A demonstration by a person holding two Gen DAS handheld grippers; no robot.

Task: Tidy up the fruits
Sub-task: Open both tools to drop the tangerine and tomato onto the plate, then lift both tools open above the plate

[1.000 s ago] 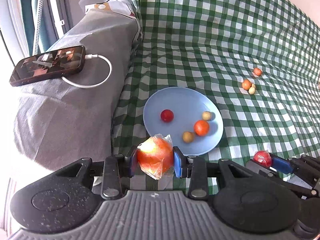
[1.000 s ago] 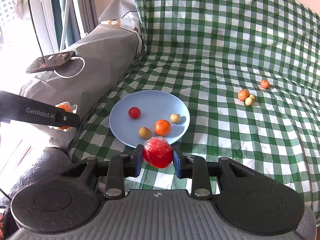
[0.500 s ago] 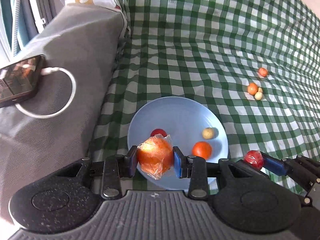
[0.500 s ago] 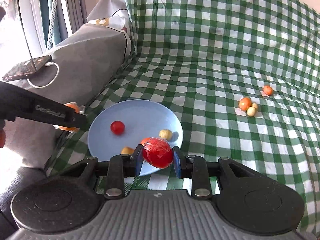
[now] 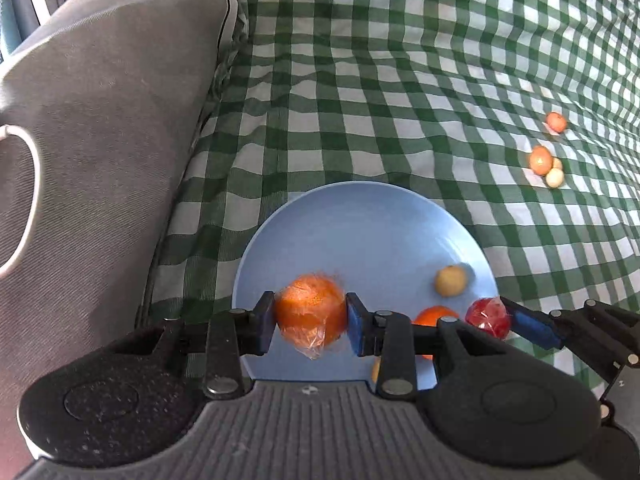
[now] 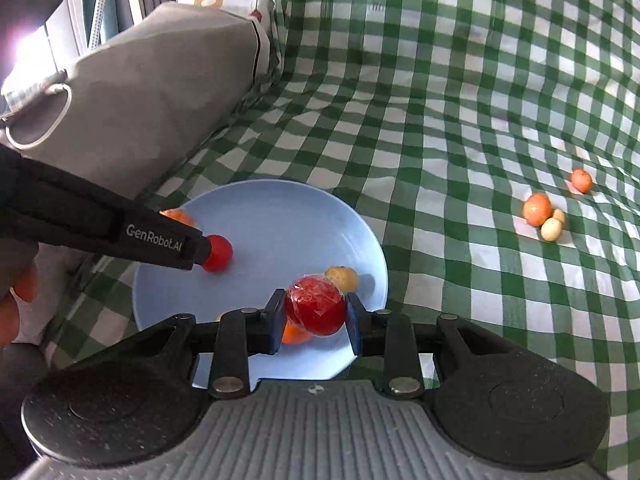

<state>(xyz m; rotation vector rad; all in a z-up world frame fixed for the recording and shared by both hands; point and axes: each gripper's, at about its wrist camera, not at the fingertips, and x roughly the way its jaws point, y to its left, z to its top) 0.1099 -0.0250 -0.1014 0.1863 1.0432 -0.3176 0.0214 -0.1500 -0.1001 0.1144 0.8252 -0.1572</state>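
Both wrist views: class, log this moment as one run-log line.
left gripper: wrapped orange | right gripper: wrapped red fruit | both over blue plate

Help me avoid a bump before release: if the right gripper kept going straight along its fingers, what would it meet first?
Probably the small tan fruit on the blue plate, just past the wrapped red fruit held in the right gripper. Depth is unclear; it might pass above.

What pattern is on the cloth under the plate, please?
A green-and-white check on the cloth, which lies under the blue plate; clearest in the right wrist view.
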